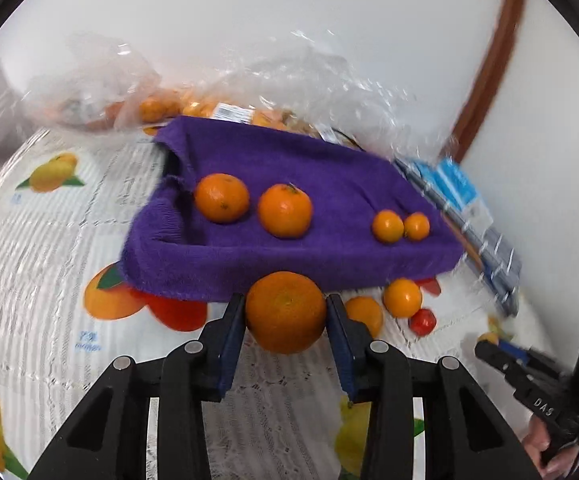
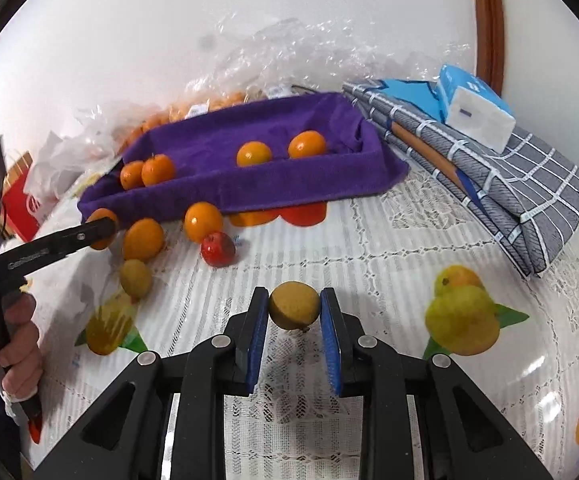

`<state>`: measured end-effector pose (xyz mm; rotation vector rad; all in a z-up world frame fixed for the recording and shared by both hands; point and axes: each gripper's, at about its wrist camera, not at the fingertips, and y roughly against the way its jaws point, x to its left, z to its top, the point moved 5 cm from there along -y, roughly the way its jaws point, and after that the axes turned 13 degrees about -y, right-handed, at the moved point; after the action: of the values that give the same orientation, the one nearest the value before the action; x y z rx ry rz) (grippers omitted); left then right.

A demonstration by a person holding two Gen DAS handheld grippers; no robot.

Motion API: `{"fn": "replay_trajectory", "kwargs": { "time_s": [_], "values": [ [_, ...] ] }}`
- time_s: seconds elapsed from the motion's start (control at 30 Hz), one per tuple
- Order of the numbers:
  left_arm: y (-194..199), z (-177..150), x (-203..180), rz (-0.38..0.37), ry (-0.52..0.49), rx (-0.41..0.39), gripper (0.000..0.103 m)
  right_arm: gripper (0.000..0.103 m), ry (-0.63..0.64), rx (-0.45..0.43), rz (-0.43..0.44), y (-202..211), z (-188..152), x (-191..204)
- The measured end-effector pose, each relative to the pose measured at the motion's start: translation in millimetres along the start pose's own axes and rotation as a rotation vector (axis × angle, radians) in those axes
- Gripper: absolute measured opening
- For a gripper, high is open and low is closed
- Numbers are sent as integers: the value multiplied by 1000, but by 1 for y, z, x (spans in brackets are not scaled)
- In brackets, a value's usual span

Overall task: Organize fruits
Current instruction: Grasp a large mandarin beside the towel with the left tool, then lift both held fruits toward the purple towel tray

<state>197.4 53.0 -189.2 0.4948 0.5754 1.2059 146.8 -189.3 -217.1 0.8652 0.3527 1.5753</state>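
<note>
My left gripper [image 1: 285, 305] is shut on a large orange [image 1: 285, 320], just in front of the purple towel-lined tray [image 1: 329, 176]. On the tray lie two bigger oranges [image 1: 221, 198] and two small ones [image 1: 388, 226]. My right gripper [image 2: 294, 307] is shut on a small yellow-brown fruit [image 2: 294, 300], held over the tablecloth with its shadow below. In the right wrist view the left gripper [image 2: 101, 232] is at the tray's [image 2: 249, 188] left front corner. Loose before the tray lie two oranges [image 2: 143, 239], a red fruit [image 2: 218, 249] and a yellow-green fruit [image 2: 135, 278].
Clear plastic bags [image 1: 101, 88] with more oranges lie behind the tray against the white wall. Right of the tray is a folded grey checked cloth [image 2: 509, 184] with a tissue pack [image 2: 477, 114] on it. A red bag [image 2: 21, 204] stands at the left. A fruit-print tablecloth [image 2: 389, 240] covers the table.
</note>
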Motion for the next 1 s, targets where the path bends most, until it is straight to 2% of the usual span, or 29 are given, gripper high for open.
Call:
{"fn": "replay_trajectory", "kwargs": {
  "time_s": [0.1, 0.27, 1.0],
  "values": [
    [2, -1, 7, 1, 40, -11, 38, 26, -25, -13, -3, 2, 2, -4],
    [5, 2, 0, 7, 3, -30, 38, 26, -29, -25, -3, 3, 3, -4],
    [21, 6, -7, 10, -19, -100, 38, 26, -46, -29, 9, 4, 5, -6]
  ]
}}
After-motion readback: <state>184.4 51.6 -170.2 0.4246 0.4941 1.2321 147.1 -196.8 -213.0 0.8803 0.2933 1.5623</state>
